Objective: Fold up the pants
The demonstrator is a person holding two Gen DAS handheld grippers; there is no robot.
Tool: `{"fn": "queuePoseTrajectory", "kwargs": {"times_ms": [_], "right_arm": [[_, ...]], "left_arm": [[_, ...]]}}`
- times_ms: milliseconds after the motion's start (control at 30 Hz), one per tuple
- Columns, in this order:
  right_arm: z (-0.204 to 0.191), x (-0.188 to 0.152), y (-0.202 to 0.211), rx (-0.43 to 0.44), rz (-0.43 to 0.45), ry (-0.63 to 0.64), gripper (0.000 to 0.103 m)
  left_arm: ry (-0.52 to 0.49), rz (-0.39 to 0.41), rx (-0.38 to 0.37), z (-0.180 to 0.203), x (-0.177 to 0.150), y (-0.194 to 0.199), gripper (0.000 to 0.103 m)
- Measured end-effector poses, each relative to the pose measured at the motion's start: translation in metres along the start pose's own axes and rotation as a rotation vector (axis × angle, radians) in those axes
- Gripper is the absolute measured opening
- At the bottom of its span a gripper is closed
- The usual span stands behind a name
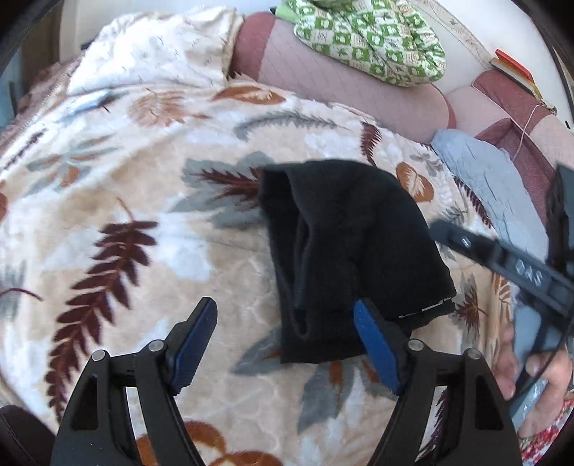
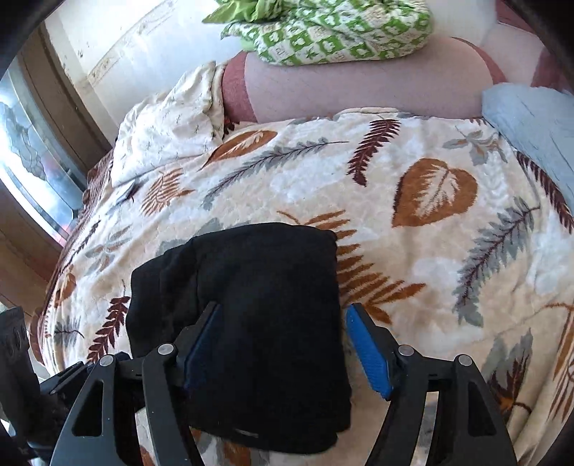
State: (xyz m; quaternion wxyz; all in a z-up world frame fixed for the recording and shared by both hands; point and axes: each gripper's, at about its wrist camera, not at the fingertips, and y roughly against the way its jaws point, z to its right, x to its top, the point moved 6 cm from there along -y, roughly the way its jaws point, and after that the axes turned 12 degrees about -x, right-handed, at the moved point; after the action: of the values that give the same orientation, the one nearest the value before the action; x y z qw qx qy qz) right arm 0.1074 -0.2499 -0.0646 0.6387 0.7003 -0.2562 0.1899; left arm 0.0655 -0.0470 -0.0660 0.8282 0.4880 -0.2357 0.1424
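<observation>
Already spread apart and empty, the left tool [image 1: 285, 340] hangs over the near edge of the black pants [image 1: 351, 258], its right blue pad [image 1: 376, 344] lying in front of the cloth without pinching it. The right tool [image 2: 283, 344] likewise stands apart, the bundle showing between its pads with neither pressing on it; in the left wrist view it reaches in from the right edge, a hand [image 1: 531, 362] gripping its handle. The pants lie folded into a compact, roughly square packet on the leaf-patterned blanket [image 2: 430, 251] that covers the bed, one side thick with stacked layers and a hem line showing at the near corner. Judging from that, the folding looks nearly finished, and what is left is tidying. To do it well, both tools should come away straight, so no pad drags the top layer, and any final press should fall on the thick side to flatten it. A green patterned quilt [image 2: 333, 32] and a pale blue cloth [image 2: 531, 129] lie well apart.
</observation>
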Motion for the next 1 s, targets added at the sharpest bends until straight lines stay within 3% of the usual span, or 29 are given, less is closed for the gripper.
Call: {"fn": "queuePoseTrajectory", "kwargs": {"times_ms": [200,367,1000], "right_arm": [[0.031,-0.042,0.036,-0.043,0.048,-0.094,0.076],[0.047,-0.072,0.046,-0.058,0.045,-0.192,0.076],[0.023,-0.093,0.067,-0.049,0.059,-0.139,0.077]], "left_arm": [[-0.043,0.02,0.158,0.004,-0.001,0.022,0.078],[-0.082,0.042,0.234,0.008,-0.005,0.038,0.078],[-0.153,0.053,0.237,0.039,-0.015,0.055,0.078]]}}
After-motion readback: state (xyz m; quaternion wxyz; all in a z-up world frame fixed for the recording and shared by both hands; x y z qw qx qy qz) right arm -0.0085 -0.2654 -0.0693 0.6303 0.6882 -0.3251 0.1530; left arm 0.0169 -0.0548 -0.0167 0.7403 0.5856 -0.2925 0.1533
